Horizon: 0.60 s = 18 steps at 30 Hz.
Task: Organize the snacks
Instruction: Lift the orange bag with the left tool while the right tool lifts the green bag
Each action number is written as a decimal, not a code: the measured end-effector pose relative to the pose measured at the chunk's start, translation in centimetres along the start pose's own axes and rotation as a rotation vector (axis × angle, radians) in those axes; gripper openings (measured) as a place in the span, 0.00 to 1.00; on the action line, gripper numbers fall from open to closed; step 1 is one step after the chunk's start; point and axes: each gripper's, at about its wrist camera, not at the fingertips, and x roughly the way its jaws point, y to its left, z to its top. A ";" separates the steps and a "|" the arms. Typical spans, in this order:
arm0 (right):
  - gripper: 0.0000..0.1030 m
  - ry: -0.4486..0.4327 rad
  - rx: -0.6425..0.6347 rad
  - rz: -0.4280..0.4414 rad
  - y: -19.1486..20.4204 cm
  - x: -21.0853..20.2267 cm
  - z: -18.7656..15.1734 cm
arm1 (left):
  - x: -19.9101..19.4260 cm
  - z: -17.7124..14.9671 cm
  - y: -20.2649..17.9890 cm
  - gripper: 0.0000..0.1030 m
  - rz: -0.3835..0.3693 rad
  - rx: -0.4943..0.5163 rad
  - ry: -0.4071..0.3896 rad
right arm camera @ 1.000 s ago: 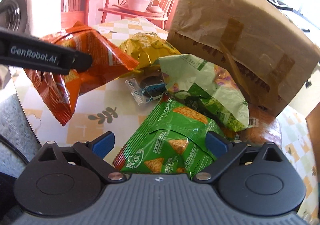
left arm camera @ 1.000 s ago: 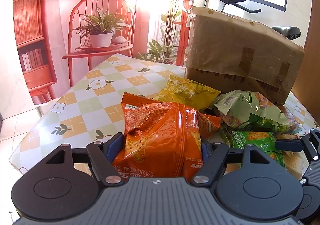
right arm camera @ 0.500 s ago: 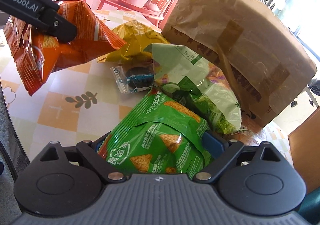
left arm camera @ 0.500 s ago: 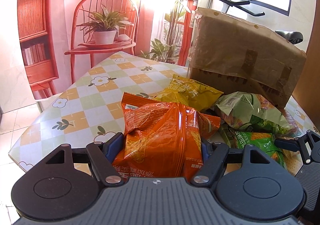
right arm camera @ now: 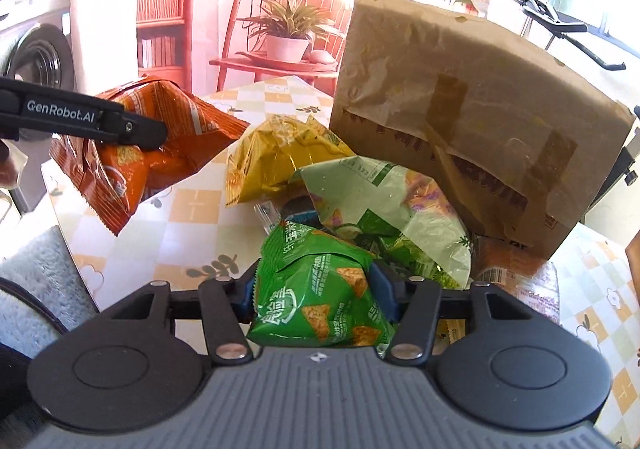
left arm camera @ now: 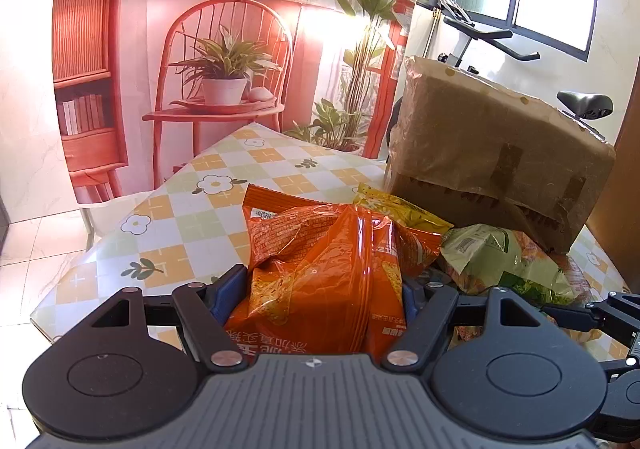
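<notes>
**A:** What has the right claw (right arm camera: 314,291) got?

**B:** A dark green snack bag (right arm camera: 320,289), pinched between its blue pads (right arm camera: 382,295). The jaws have just been closing, and the bag now bulges out above and below them. The bag's lower end hangs over the table (right arm camera: 192,209) edge, close to the camera.

**A:** And the left claw (left arm camera: 320,293)?

**B:** Its jaws stand fairly wide, clamped on an orange snack bag (left arm camera: 320,273) that fills the gap between them. In the right wrist view the same bag hangs clear of the table, off to the right claw's left (one black finger, lettered in white, crosses in front of it).

**A:** What lies beyond the right claw?

**B:** Just ahead, touching the green bag, a pale green snack bag (right arm camera: 384,201); a small clear-wrapped packet (right arm camera: 288,209) peeks out between them. Further ahead and slightly left, a yellow snack bag (right arm camera: 276,153). Behind those, ahead and to the right, a large taped brown paper parcel (right arm camera: 460,109) standing on the checked, flowered tablecloth.

**A:** And past the table?

**B:** A backdrop printed with a red chair, a potted plant and a lamp; far left, a washing machine (right arm camera: 36,49).
</notes>
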 end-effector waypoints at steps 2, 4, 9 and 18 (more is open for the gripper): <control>0.54 -0.023 0.053 0.040 -0.6 -0.7 0.3 | -0.3 0.2 0.1 0.74 0.000 -0.006 -0.009; 0.53 -0.053 0.119 0.094 -1.4 -1.3 0.4 | -0.5 0.2 0.2 0.74 0.001 -0.011 -0.009; 0.55 -0.052 0.217 0.091 -2.8 -1.0 -0.1 | -0.1 -0.2 -0.2 0.74 -0.002 -0.002 0.008; 0.77 0.029 0.311 0.082 -4.1 1.0 -2.1 | 0.3 -0.5 0.1 0.74 -0.009 0.020 0.017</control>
